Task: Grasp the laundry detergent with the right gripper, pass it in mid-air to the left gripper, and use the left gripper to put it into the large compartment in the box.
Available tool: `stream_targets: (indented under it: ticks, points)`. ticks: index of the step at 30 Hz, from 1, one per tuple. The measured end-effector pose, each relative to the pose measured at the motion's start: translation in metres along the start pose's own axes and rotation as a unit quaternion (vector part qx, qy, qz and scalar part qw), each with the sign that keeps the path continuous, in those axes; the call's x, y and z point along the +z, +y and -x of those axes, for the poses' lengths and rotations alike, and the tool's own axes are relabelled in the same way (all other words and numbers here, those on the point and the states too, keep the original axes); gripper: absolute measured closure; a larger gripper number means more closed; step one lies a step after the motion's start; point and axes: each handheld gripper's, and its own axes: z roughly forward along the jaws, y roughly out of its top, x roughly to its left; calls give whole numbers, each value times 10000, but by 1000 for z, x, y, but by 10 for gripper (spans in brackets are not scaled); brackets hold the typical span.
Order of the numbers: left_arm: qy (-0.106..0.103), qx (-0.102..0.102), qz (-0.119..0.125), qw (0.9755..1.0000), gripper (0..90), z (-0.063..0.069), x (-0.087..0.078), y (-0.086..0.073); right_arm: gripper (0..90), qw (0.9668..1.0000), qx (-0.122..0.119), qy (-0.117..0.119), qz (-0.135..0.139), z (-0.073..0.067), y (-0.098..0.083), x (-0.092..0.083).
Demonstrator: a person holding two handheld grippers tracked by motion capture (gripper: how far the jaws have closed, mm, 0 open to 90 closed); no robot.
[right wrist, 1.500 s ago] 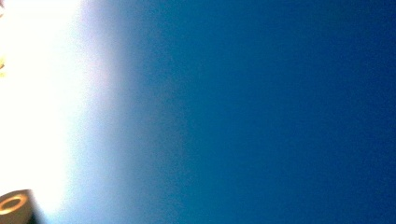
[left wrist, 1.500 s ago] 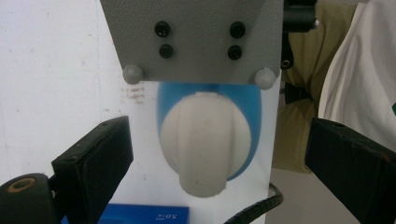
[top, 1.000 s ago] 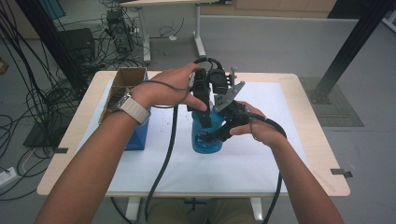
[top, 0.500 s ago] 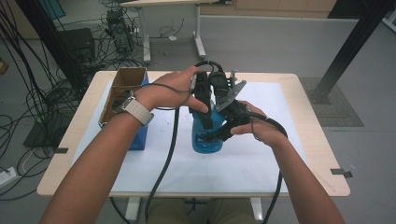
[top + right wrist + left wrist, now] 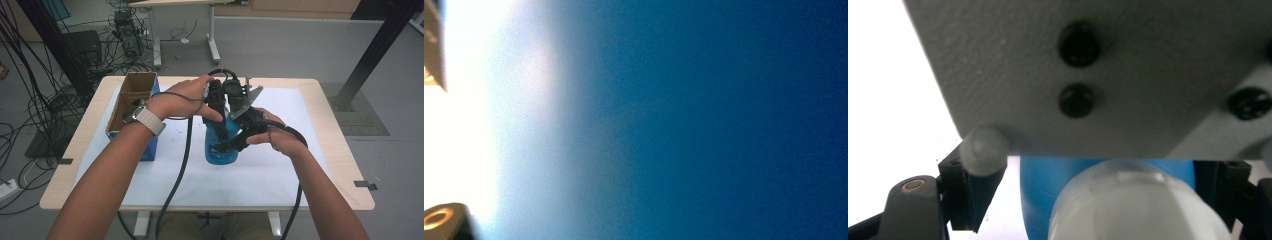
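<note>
A translucent blue plastic bottle (image 5: 220,145) with a smooth, frosted white plastic cap (image 5: 1133,205) stands on a matt white sheet (image 5: 260,175). Beneath the sheet, pale wood-look tabletop (image 5: 345,175). Left of the bottle, a rough brown cardboard box (image 5: 131,97).

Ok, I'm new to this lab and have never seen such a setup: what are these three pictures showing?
There is no robot: a person holds a gripper in each hand. The high view looks down on the table; the other two come from cameras riding on the grippers. On the table stand a blue bottle and an open box. The right gripper has its fingers shut on the bottle's body, which its camera sees as a blue blur. The left gripper hangs over the white cap; its fingers have just been closing with the cap between them, not yet pressing on it.
</note>
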Motion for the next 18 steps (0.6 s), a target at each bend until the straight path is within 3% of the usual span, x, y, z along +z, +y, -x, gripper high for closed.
stream_targets:
  ticks: [9,18]
  points:
    - [-144,34,-12,9999,309,2,2,-1,434,10000,-37,-17,4,0,1,1]
    - [-138,44,42,9999,371,2,3,-3,434,10000,-23,-20,6,-1,1,2]
